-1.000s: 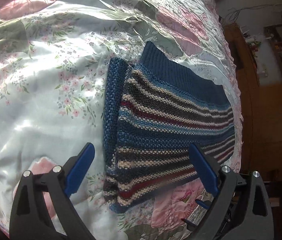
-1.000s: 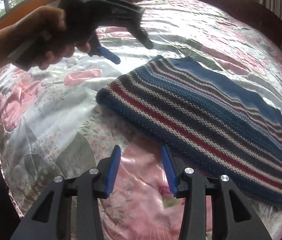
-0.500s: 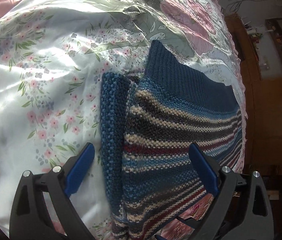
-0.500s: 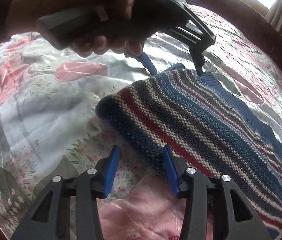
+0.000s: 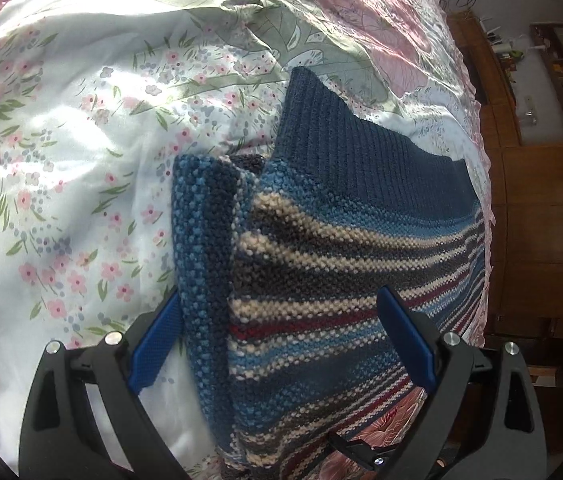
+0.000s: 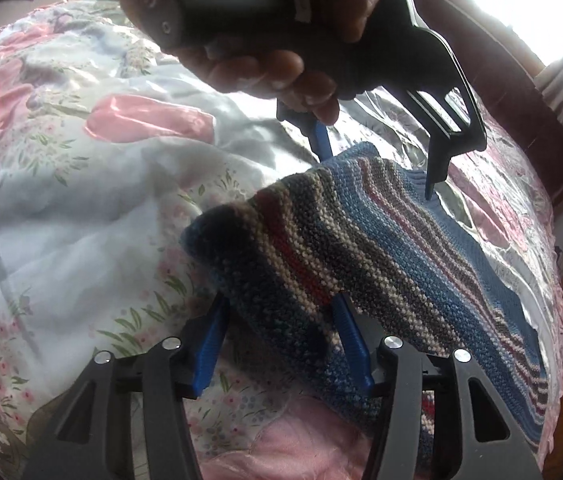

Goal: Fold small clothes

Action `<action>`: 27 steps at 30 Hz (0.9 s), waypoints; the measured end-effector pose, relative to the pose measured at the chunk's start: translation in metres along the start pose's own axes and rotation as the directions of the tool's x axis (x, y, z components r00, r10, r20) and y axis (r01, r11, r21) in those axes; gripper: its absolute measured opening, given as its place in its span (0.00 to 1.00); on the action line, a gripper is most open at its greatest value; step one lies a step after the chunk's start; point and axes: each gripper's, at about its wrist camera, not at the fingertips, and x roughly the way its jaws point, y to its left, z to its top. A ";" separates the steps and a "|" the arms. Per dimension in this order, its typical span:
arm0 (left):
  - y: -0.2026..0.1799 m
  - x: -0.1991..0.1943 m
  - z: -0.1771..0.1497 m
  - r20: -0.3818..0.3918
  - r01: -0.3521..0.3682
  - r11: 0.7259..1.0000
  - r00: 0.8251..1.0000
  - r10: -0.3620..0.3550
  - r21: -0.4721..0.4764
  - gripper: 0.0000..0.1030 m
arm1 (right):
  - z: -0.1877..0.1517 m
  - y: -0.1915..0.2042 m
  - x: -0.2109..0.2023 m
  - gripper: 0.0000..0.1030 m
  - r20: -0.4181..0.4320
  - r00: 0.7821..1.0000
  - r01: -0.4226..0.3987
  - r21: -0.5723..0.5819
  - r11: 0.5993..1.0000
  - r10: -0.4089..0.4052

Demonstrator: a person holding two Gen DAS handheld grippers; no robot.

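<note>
Left wrist: the left tool (image 5: 277, 340) is spread wide, the knit (image 5: 321, 280) lying between its fingers on the bed (image 5: 61, 160).

Right wrist: the right tool (image 6: 277, 344) is spread around the knit's near corner, not pinching. Closing now might catch only the top layer, so the fold would slip apart.

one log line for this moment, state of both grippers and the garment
left hand-held gripper: open, straddling striped knit sweater | right hand-held gripper: open around its corner | sweater: folded on floral bedspread | grasp: not yet closed
</note>
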 end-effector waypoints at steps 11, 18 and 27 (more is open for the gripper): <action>0.005 0.003 0.008 0.005 -0.055 0.999 0.998 0.055 0.001 0.44 | 0.019 0.010 0.014 0.50 0.020 0.996 0.082 -0.007 0.997 -0.082; -0.004 -0.007 0.008 0.031 -0.111 0.993 0.993 0.110 0.031 0.22 | 0.021 0.003 0.006 0.19 0.042 0.998 0.054 0.052 0.997 -0.057; -0.028 -0.026 0.007 0.060 -0.165 0.985 0.985 0.161 0.056 0.20 | 0.024 -0.014 -0.017 0.13 0.089 0.994 0.047 0.105 0.993 -0.057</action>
